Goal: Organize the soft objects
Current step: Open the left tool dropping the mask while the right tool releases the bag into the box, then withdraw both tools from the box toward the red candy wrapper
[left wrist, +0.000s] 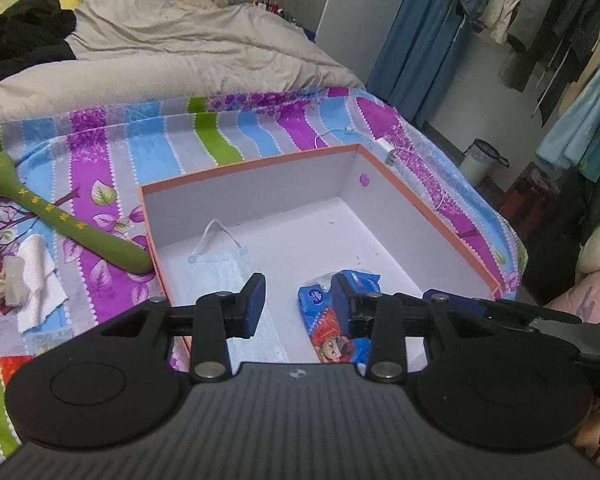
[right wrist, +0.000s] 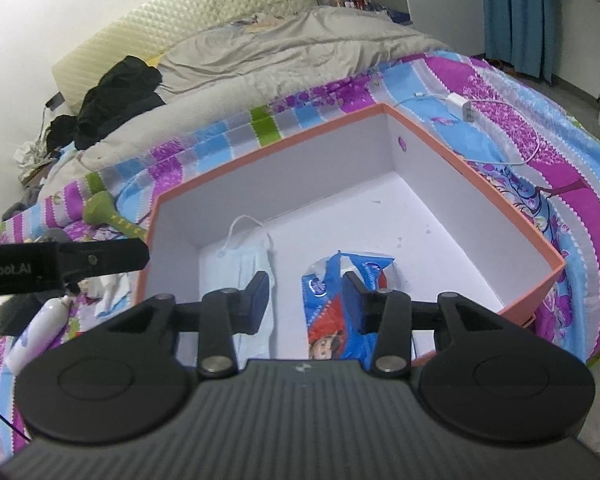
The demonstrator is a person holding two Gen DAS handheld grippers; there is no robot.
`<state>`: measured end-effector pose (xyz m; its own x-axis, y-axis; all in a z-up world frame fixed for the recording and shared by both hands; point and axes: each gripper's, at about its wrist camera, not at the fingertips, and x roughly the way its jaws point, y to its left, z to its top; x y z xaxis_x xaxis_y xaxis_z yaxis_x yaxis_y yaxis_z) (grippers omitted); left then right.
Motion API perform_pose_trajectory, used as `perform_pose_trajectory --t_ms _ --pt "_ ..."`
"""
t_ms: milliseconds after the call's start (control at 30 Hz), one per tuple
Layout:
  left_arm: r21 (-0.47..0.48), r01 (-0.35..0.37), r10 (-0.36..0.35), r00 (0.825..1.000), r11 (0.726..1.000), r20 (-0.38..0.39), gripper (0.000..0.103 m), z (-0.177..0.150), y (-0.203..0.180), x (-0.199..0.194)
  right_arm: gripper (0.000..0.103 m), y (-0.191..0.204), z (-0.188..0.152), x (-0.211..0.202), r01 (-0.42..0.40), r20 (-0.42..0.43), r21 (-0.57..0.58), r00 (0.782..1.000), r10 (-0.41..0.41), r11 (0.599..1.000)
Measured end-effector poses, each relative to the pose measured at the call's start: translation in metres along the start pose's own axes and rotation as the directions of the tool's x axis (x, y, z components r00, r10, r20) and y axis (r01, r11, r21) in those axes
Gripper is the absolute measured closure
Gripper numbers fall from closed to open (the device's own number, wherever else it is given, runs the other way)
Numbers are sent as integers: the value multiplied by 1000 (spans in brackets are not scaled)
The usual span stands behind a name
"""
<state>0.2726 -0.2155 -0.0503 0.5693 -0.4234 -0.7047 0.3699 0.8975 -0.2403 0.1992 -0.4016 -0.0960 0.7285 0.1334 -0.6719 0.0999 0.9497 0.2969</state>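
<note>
Both grippers open and empty above the orange box.

Left gripper: jaws partly apart, nothing between them, pitched down over the near edge of the box. Outside to the left on the bedspread lie a white tissue and a green plush stick, its long axis running diagonally toward the box; the left gripper is judged nearer. Inside: face mask, then wipes pack. Right gripper: likewise part-open, empty, angled down.
</note>
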Motion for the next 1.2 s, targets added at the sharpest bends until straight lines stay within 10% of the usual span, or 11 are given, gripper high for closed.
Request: perform_pose_trajectory --t_ms 1200 --pt "-77 -27 36 993 997 116 61 -117 14 -167 59 60 -81 -119 -79 64 -105 994 86 991"
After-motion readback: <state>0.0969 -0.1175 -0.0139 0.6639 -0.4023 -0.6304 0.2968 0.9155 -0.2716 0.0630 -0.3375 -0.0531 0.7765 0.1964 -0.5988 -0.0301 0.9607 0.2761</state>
